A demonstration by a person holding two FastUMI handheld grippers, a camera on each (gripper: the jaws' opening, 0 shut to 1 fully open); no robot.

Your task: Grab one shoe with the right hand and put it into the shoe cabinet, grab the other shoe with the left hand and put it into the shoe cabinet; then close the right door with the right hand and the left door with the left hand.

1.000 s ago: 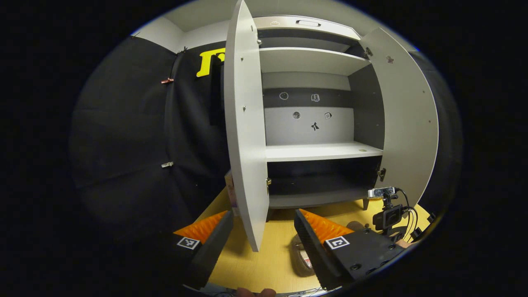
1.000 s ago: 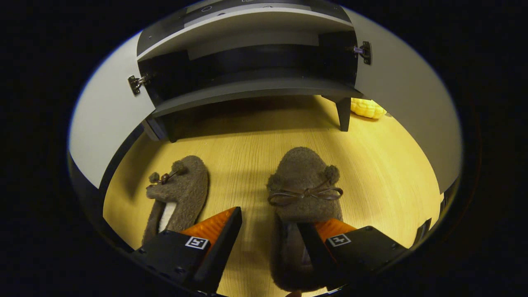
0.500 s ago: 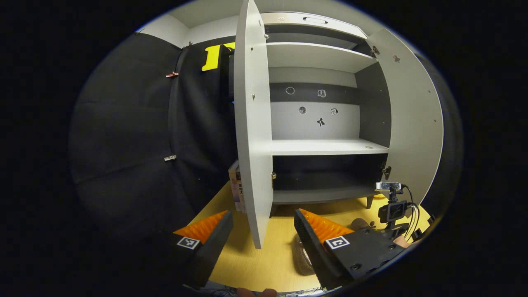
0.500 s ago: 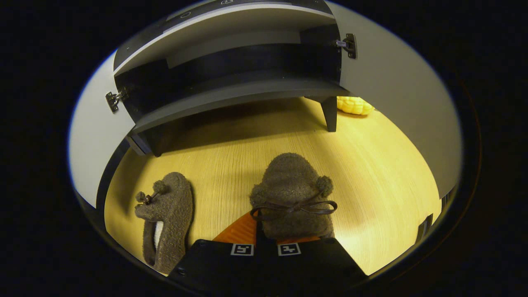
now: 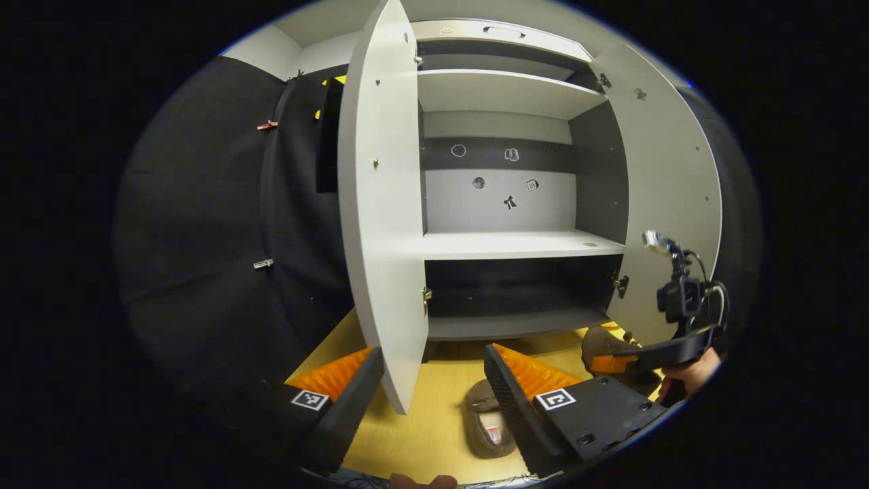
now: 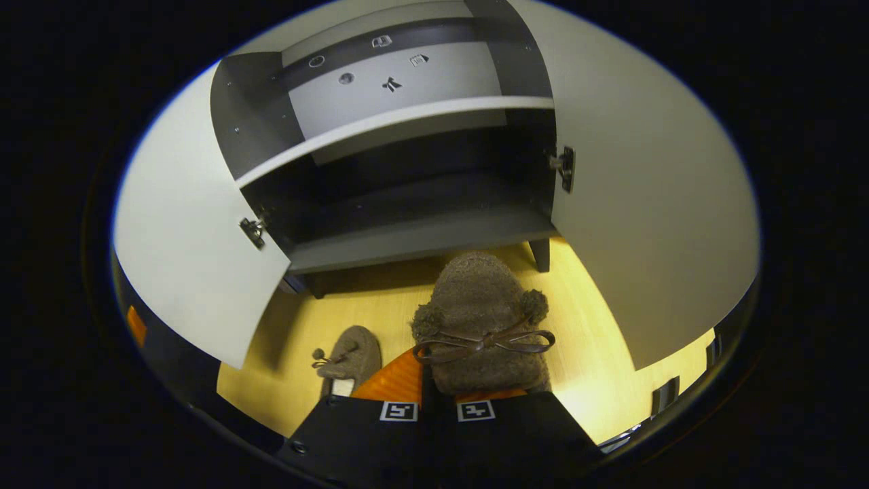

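Being gripped at its heel by the closed right hand-held gripper (image 6: 438, 401) — one brown slipper (image 6: 478, 322), lifted before the shoe cabinet (image 6: 421, 234); second slipper (image 5: 483, 424) is lying on the floor — left hand-held gripper (image 5: 434, 380) is being held open.

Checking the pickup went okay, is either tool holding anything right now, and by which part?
The right tool grips a fuzzy brown slipper with a bow at the rear edge of its opening. The left tool holds nothing.
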